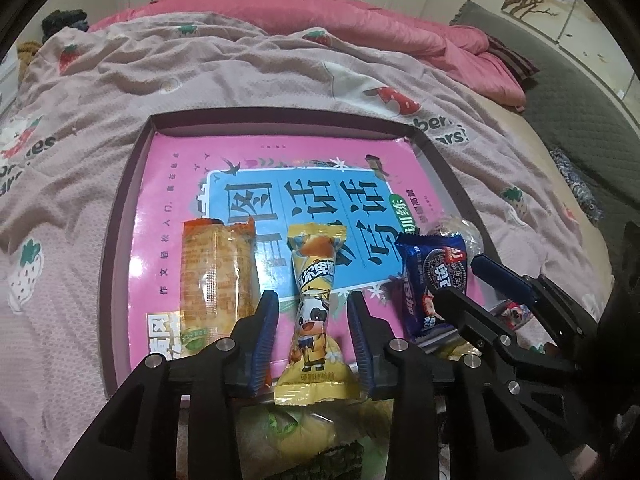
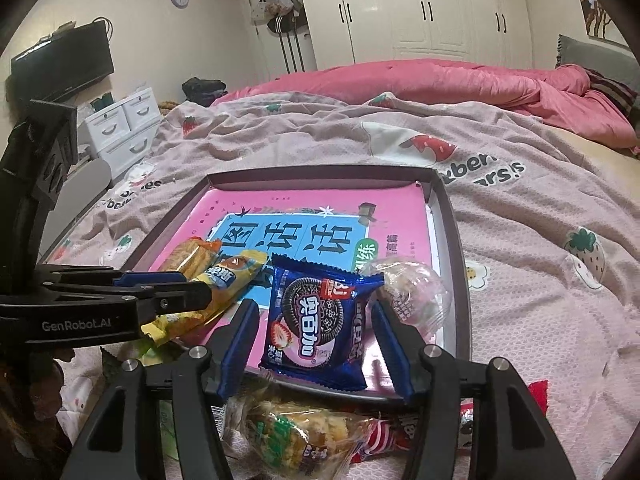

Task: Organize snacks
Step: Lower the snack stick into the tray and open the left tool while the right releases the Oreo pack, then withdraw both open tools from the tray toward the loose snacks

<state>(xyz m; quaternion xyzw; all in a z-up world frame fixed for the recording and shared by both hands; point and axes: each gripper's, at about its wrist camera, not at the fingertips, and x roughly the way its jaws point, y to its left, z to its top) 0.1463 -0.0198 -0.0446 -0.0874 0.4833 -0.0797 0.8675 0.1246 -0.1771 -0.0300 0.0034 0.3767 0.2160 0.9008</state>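
A shallow dark tray [image 1: 280,118] lies on the bed with a pink book [image 1: 192,176] inside it. On the book lie an orange wafer pack [image 1: 216,272], a yellow cow-print snack [image 1: 316,300], a blue cookie pack [image 2: 316,320] and a clear-wrapped pastry [image 2: 408,292]. My left gripper [image 1: 314,336] stands open around the yellow snack, with a small gap at each pad. My right gripper [image 2: 316,344] is open astride the blue cookie pack, its pads close beside the pack's edges. The cookie pack rests flat on the book.
Loose snacks lie on the blanket in front of the tray: a green-yellow pack [image 2: 296,436] and a red pack [image 2: 384,436]. A strawberry-print blanket [image 2: 540,260] covers the bed, with a pink quilt [image 2: 440,80] at the back. White drawers [image 2: 124,128] stand left.
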